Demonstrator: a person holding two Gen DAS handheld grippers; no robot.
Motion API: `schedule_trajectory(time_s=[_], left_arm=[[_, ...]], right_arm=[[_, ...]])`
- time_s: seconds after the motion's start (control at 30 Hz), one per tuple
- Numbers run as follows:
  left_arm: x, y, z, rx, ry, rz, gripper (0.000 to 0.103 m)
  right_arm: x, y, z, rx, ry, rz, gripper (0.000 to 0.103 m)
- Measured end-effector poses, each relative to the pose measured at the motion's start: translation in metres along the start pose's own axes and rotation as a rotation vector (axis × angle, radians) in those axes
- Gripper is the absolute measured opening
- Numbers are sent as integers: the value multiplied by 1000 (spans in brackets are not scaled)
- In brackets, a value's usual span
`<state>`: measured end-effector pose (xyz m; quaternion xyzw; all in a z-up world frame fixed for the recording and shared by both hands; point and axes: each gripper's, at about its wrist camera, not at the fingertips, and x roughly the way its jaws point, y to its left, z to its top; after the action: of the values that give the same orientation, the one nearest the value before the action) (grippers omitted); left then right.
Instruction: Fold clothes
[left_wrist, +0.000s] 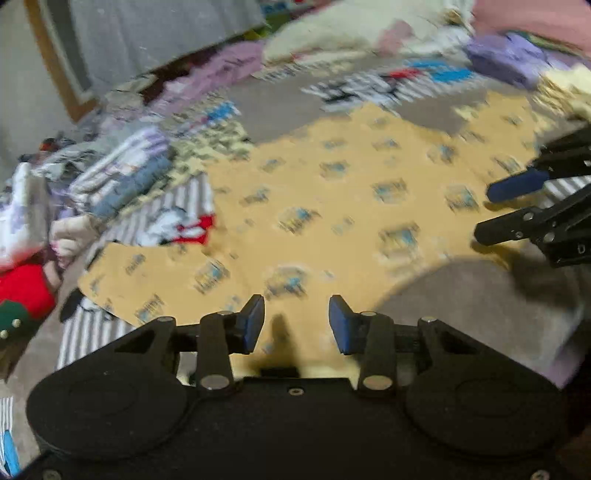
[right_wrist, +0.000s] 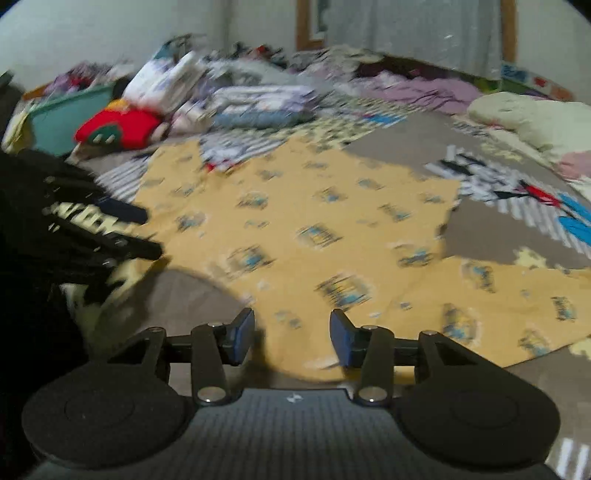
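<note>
The yellow printed garment (left_wrist: 332, 206) lies spread flat on the bed (left_wrist: 480, 295), over a patchwork cover. The left hand-held gripper (left_wrist: 296, 321) hovers above its near edge, pads apart, nothing between them. The right hand-held gripper (right_wrist: 291, 334) is also apart and empty above the near edge. Folded clothes (right_wrist: 255, 105) are piled farther back.

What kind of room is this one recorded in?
Probably a bedroom: a yellow printed garment is spread flat on a patterned bedspread, with a cream pillow and piles of folded clothes behind it.
</note>
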<state>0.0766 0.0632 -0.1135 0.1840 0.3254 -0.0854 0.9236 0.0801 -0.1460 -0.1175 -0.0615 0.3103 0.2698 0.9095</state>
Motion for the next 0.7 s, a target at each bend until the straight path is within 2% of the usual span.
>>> schedule_trajectory(time_s=[0.07,0.17,0.23,0.3,0.43,0.5,0.53,0.63,0.7], left_arm=[[6,6,2,-42,11,-11,38],[28,13,-6,-56,121,-12,41],[21,23,-6,-109,98,-34,41],[12,33,0,-139,29,-1,41],[22,54,11,-219,-63,2,41],[43,61,9,-249,-18,-2,41],[60,65,6,-259,81,-2,44],[53,87,7,-351,11,-26,42],[45,102,7,-380,-29,36,42]], right_arm=[[2,-7,7,20,-30,-19,46],[15,-16,9,36,3,-57,46],[25,-22,5,45,48,-74,46],[20,-23,1,41,38,-72,46],[13,-21,-5,43,-32,-74,45],[15,-21,-5,51,-49,-79,46],[17,-21,-5,52,-46,-84,46],[23,-23,-8,54,-21,-86,46],[20,-24,-9,59,-23,-84,46]])
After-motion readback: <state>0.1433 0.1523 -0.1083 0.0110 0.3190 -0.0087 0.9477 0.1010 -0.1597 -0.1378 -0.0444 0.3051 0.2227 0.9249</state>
